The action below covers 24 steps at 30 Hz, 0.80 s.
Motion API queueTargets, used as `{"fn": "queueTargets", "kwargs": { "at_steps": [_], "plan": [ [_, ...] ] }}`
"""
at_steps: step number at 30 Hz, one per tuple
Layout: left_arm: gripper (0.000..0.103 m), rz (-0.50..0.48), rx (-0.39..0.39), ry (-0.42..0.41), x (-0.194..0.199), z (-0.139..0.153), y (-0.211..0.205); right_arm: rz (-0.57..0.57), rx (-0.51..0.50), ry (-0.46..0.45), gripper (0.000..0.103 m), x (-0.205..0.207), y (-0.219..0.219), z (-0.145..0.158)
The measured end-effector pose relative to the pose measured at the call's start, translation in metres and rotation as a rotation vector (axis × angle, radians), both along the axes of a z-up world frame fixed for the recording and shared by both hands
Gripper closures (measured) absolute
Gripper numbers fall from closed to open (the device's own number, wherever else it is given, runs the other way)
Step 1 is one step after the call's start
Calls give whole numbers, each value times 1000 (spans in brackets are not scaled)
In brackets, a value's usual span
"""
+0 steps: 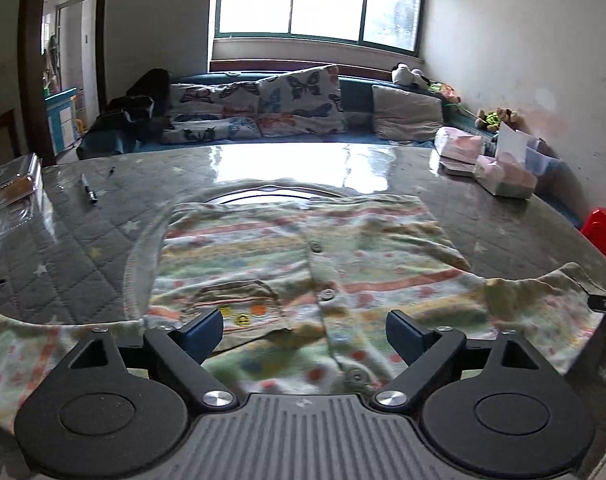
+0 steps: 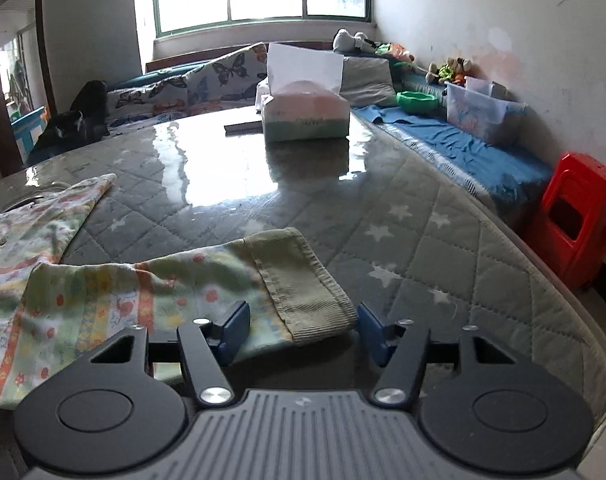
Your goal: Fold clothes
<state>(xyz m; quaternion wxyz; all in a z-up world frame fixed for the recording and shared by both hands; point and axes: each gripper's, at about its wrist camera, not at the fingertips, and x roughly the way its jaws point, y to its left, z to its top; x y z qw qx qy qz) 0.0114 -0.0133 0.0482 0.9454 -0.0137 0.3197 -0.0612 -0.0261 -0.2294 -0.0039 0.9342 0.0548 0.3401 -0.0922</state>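
Note:
A small button-front top (image 1: 303, 248) with pastel stripes and prints lies flat on the quilted grey table cover (image 1: 83, 252), its sleeves spread to both sides. My left gripper (image 1: 303, 332) hovers open over the garment's near part beside the button line, its blue pads wide apart and nothing pinched between them. In the right wrist view the right sleeve (image 2: 163, 292) ends in a ribbed olive cuff (image 2: 303, 280). My right gripper (image 2: 305, 330) stands with a pad on each side of that cuff's near end. The cuff lies flat and unbunched between them.
A tissue box (image 2: 305, 116) stands at the far middle of the table. The table's curved edge (image 2: 543, 280) runs along the right, with a red stool (image 2: 575, 216) beyond it. A pen (image 1: 90, 190) and a clear plastic box (image 1: 15, 184) lie at the far left. A cushioned bench (image 1: 263, 104) sits behind.

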Motion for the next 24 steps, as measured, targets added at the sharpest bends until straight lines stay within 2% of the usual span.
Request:
{"fn": "queueTargets", "kwargs": {
  "at_steps": [5,6,7,10,16,24],
  "plan": [
    [9,-15,-4,6,1,-2,-8,-2,21,-24,62,-5,0,1],
    [8,-20,-3,7,1,-3,-10,-5,26,-28,66,-5,0,0],
    [8,-25,-3,9,1,-4,-12,-3,32,-32,75,-5,0,0],
    [8,-47,10,15,1,-7,-20,2,70,-49,85,-5,-2,2],
    [7,-51,21,24,-1,-11,-23,24,150,-96,94,-7,-4,12],
    [6,11,14,9,-1,-8,-3,170,195,-230,95,-3,27,66]
  ]
}}
